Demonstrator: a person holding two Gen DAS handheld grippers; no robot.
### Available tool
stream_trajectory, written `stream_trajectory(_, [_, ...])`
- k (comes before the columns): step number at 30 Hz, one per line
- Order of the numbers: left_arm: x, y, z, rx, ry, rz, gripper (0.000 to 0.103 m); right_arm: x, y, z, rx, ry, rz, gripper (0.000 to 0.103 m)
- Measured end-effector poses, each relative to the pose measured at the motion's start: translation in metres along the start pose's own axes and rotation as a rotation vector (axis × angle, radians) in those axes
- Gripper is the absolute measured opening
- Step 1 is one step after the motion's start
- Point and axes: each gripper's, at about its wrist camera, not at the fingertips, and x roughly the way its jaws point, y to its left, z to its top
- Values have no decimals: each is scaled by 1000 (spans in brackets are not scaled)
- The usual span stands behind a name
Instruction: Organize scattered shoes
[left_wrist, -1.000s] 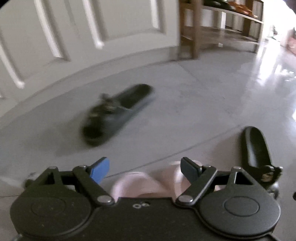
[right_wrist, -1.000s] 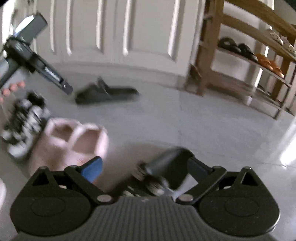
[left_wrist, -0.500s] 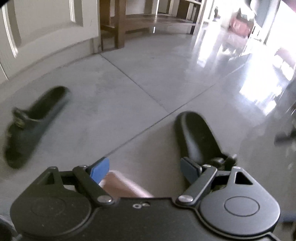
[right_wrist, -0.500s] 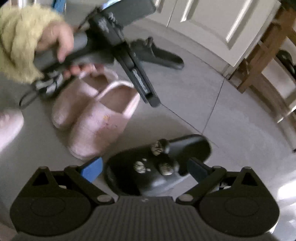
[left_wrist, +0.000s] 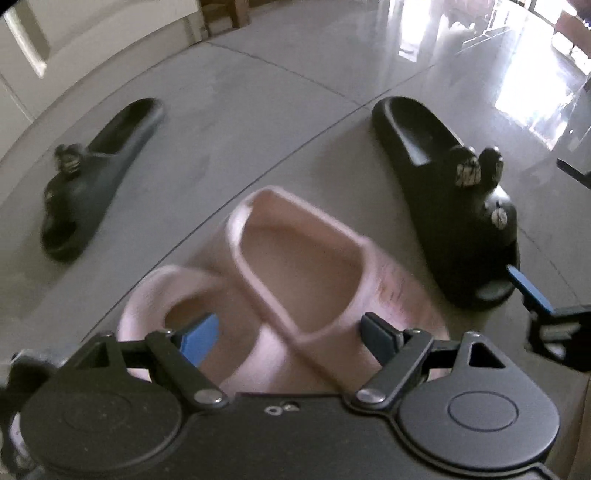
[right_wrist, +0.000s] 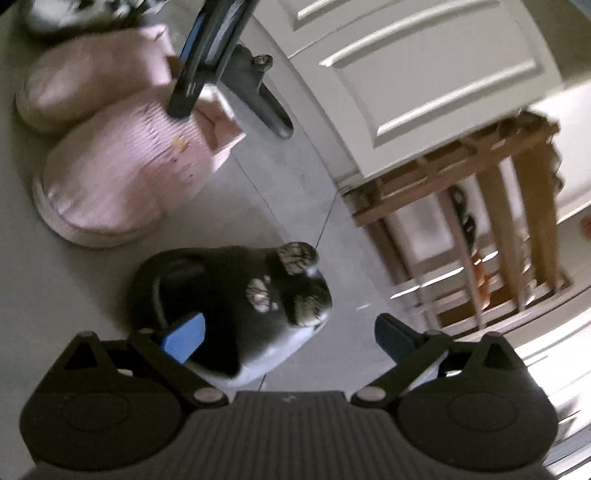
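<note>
Two pink slippers lie side by side on the grey floor. My left gripper (left_wrist: 284, 336) is open right over them, its jaws either side of the nearer pink slipper (left_wrist: 303, 266); the other pink slipper (left_wrist: 177, 306) lies to its left. A black slide with charms (left_wrist: 450, 199) lies to the right. Its mate (left_wrist: 96, 177) lies far left. My right gripper (right_wrist: 288, 336) is open, tilted, above the toe of the black charm slide (right_wrist: 236, 295). The pink slippers (right_wrist: 122, 173) and the left gripper (right_wrist: 207, 55) show at upper left there.
A white panelled door (right_wrist: 424, 74) runs along the back. A wooden shoe rack (right_wrist: 480, 229) holding shoes stands to its right. Another pair of dark shoes (right_wrist: 74, 11) sits beyond the pink slippers. Bright glare covers the floor (left_wrist: 498, 55) at far right.
My left gripper has swung back and down over the pink slippers. My right gripper has rolled and come closer over the black charm slide. Both stay open.
</note>
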Motion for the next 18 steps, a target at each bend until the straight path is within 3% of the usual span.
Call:
stream_trajectory(4, [-3,2,-3,-20,44,77,84,8,9,0,-57,-39,-55,98])
stream_trajectory(6, [-9,1,-2,-35,46,70,84,13,12,-1,-88,-56,-80,97])
stream_trajectory(7, [-14,-2,-1,-37,37,57,84,16,13,-1,-103,-64,-93,92])
stream_trajectory(10, [-19,-13,4,-10,15,44,84,28,9,-2,-102,-40,-58,31])
stream_trajectory(14, [-19,-22,7,21,5,40,84,43,-6,-7,-5,23,-43,29])
stream_trajectory(18, [-14,-19,8,14,24,38,84,41,-16,-14,-21,-23,-117,24])
